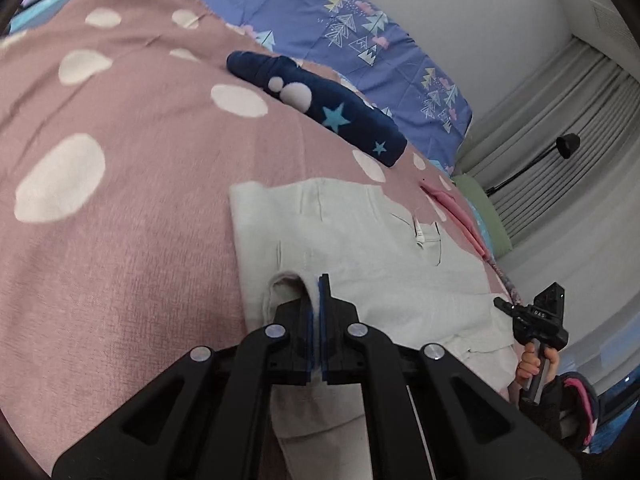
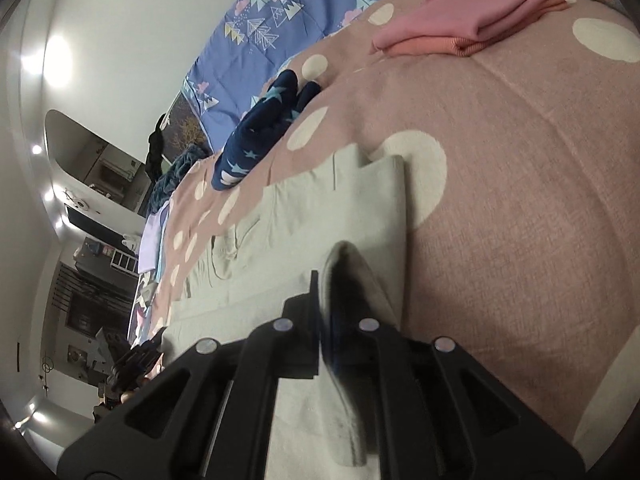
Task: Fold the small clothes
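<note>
Dotted pink bedspread (image 1: pixel 120 260) holds one white garment (image 1: pixel 360 240), both tools (image 1: pixel 318 292) (image 2: pixel 326 280) clamped on it.

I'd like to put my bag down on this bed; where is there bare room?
The dotted pink blanket lies bare left of the white garment, and bare between it and the folded pink clothes. It is crowded by the navy star garment and both grippers.

small white lettering on right gripper (image 1: pixel 505 307) body, looks like "DAS", blurred so not certain, white tag on pale garment (image 1: pixel 360 240) too small to read, no other legible text, labels or numbers
</note>
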### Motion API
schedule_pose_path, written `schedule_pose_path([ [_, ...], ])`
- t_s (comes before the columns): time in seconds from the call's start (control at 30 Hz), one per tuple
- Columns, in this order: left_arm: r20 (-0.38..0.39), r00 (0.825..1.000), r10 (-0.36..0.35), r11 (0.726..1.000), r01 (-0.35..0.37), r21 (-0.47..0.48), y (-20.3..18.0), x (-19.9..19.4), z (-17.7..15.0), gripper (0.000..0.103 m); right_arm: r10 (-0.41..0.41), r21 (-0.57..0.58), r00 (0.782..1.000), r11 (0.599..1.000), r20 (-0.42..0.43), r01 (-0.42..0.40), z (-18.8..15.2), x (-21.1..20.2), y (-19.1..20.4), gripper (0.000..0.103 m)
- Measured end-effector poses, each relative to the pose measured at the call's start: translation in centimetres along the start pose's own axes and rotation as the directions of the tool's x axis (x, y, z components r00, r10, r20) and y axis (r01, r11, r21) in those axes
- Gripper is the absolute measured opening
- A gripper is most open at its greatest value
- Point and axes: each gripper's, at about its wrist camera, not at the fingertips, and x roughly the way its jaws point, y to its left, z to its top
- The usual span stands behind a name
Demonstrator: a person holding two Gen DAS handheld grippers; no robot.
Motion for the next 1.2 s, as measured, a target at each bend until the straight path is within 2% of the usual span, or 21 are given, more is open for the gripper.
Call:
schedule_pose_path([
  [0.1,0.000,1.000,-0.012,1.000,0.012,-0.002,0.1,-1.1,-0.5,0.021,-0.011,-0.052,1.000,0.999,-0.010,0.011,-1.2,-1.5,0.3,0.016],
  [0.13,-0.001,1.000,-0.014,1.000,0.014,0.003,-0.1,-1.6,-0.9,0.031,-0.025,-0.073,1.000,0.997,-0.014,0.024,-1.8,-2.0,0.5,0.018],
  [0.17,-0.007,1.000,-0.021,1.000,0.021,0.012,-0.3,-2.2,-1.3,0.038,-0.034,-0.088,0.999,0.996,-0.017,0.033,-2.1,-2.1,0.6,0.019],
  [0.23,-0.028,0.999,-0.030,0.999,0.031,0.035,-0.7,-3.0,-2.3,0.038,-0.050,-0.131,0.998,0.990,-0.026,0.046,-3.4,-3.1,1.0,0.019],
  [0.33,-0.068,0.998,0.001,0.997,0.004,0.075,-1.4,-3.3,-3.7,0.035,-0.112,-0.220,0.994,0.970,-0.016,0.106,-4.3,-3.6,2.2,0.015],
  [0.37,-0.077,0.997,0.017,0.995,-0.010,0.099,-1.8,-3.4,-4.1,0.020,-0.147,-0.266,0.989,0.954,-0.006,0.140,-4.6,-3.6,2.9,0.008],
  [0.43,-0.090,0.996,0.020,0.993,-0.009,0.119,-2.1,-3.4,-4.2,0.001,-0.142,-0.276,0.990,0.951,0.004,0.137,-4.4,-3.7,3.2,0.006],
  [0.53,-0.044,0.999,0.023,0.991,-0.017,0.134,-2.8,-3.6,-3.2,0.001,-0.035,-0.212,0.999,0.977,0.026,0.040,-2.3,-4.2,3.5,0.006],
  [0.63,0.022,1.000,0.003,0.990,-0.006,0.142,-3.9,-3.8,-0.5,0.001,0.028,-0.158,0.997,0.987,0.068,-0.017,1.1,-3.7,3.9,0.006],
  [0.73,0.115,0.993,-0.007,0.992,-0.007,0.122,-4.4,-3.4,3.3,0.001,0.014,-0.074,0.994,0.997,0.108,-0.006,5.4,-1.7,3.6,0.007],
  [0.77,0.147,0.989,0.002,0.994,-0.018,0.106,-4.3,-3.0,4.5,0.003,-0.015,-0.041,0.992,0.999,0.124,0.020,6.4,-1.0,3.2,0.017],
  [0.8,0.179,0.983,0.036,0.995,-0.052,0.089,-4.1,-2.5,5.5,0.004,-0.043,-0.023,0.990,0.999,0.135,0.047,7.0,-0.7,2.8,0.035],
  [0.83,0.201,0.976,0.085,0.991,-0.104,0.085,-4.1,-2.2,6.1,0.017,-0.067,-0.021,0.988,0.997,0.139,0.070,7.4,-0.4,2.7,0.040],
  [0.87,0.203,0.971,0.127,0.986,-0.145,0.078,-3.9,-1.8,6.6,0.040,-0.080,-0.041,0.987,0.995,0.137,0.087,7.7,0.0,2.6,0.040],
  [0.9,0.195,0.972,0.131,0.986,-0.148,0.073,-3.6,-1.5,6.8,0.046,-0.084,-0.059,0.987,0.994,0.135,0.092,7.7,0.2,2.7,0.040],
  [1.0,0.154,0.980,0.125,0.983,-0.143,0.112,-3.1,-0.8,6.6,0.052,-0.106,-0.120,0.986,0.985,0.133,0.122,7.3,0.8,2.4,0.040],
  [1.1,0.070,0.983,0.167,0.974,-0.175,0.140,-2.2,1.3,6.5,0.055,-0.158,-0.126,0.981,0.977,0.115,0.172,7.5,2.2,1.6,0.040],
  [1.2,0.004,0.978,0.209,0.967,-0.208,0.146,-1.2,3.5,6.5,0.055,-0.163,-0.138,0.982,0.975,0.100,0.176,8.2,3.7,1.5,0.040],
])
